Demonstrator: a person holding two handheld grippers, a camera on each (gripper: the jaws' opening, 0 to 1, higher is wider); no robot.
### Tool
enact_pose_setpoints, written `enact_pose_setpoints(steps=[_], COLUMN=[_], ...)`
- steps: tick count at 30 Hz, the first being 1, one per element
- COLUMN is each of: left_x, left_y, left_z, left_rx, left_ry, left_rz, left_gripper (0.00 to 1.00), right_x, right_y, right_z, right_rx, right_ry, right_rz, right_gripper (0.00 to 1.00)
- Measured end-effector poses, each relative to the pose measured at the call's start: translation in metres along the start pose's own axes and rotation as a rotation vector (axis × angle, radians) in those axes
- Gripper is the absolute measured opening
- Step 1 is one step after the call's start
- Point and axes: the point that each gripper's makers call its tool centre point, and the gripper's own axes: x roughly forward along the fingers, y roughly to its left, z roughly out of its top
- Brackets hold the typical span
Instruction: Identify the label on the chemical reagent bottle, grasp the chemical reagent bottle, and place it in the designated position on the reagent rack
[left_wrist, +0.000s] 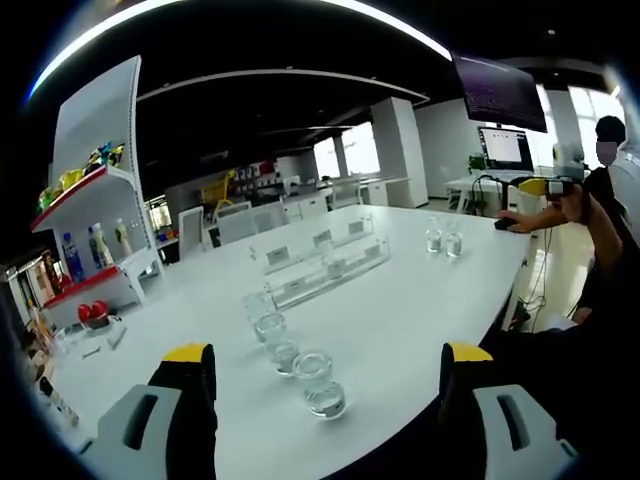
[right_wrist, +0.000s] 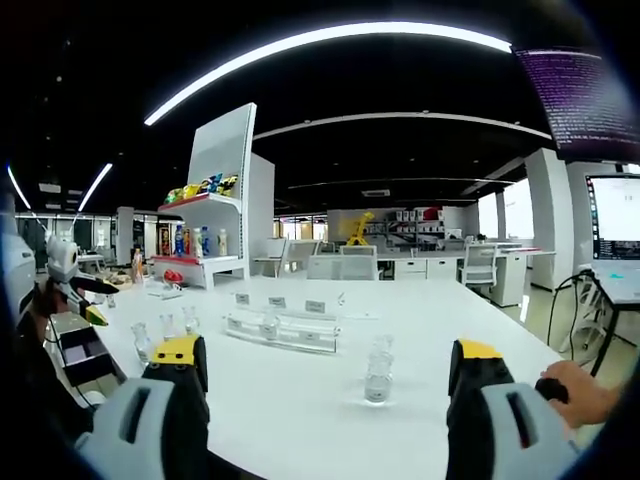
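While both claws are hanging spread and empty, nearest reagent bottle (left_wrist: 320, 383) is standing upright between left gripper (left_wrist: 325, 372) tips; right gripper (right_wrist: 328, 362) bottles (right_wrist: 379, 375) farther (labels probably unreadable).

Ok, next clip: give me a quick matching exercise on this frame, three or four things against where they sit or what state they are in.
Things:
1. row of clear bottles
2. clear reagent rack
3. white display shelf
4. left gripper

Places or states:
A. at the far left, with coloured goods on red-edged shelves
B. open, holding nothing
C. on the white table, nearest the left gripper's jaws
D. mid-table, beyond the row, with small label cards

Pairs: 1-C, 2-D, 3-A, 4-B
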Motion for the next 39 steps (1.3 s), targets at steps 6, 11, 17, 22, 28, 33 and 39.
enact_pose_setpoints(steps=[6, 11, 17, 22, 28, 33, 39], left_x=[0.0001, 0.0014, 0.0017, 0.0021, 0.0015, 0.0014, 0.0011], left_y=[-0.0001, -0.0007, 0.0002, -0.0005, -0.0001, -0.0005, 0.0003], left_z=[0.0010, 0.0000, -0.0007, -0.0012, -0.0008, -0.0007, -0.0006], left_rx=[0.001, 0.002, 0.001, 0.002, 0.003, 0.004, 0.004], left_ry=[-0.002, 0.002, 0.004, 0.005, 0.005, 0.006, 0.006], left_rz=[0.000, -0.003, -0.001, -0.003, -0.001, -0.003, -0.001], left_gripper=[0.92, 0.92, 0.92, 0.92, 0.92, 0.92, 0.92], right_x=[0.0006, 0.0013, 0.0021, 0.0023, 0.0018, 0.0019, 0.0039], right_y=[-0.0021, -0.0018, -0.0020, -0.0015, -0.0011, -0.0008, -0.0026], right_z=[-0.0009, -0.0024, -0.0046, -0.0056, -0.0049, -0.0051, -0.0087], right_rx=[0.001, 0.000, -0.001, -0.001, -0.002, -0.003, 0.002], right_ry=[0.004, 0.008, 0.013, 0.015, 0.014, 0.015, 0.022], right_rz=[-0.004, -0.003, -0.003, -0.001, -0.002, -0.001, -0.004], right_gripper=[0.97, 0.97, 0.97, 0.97, 0.97, 0.97, 0.97])
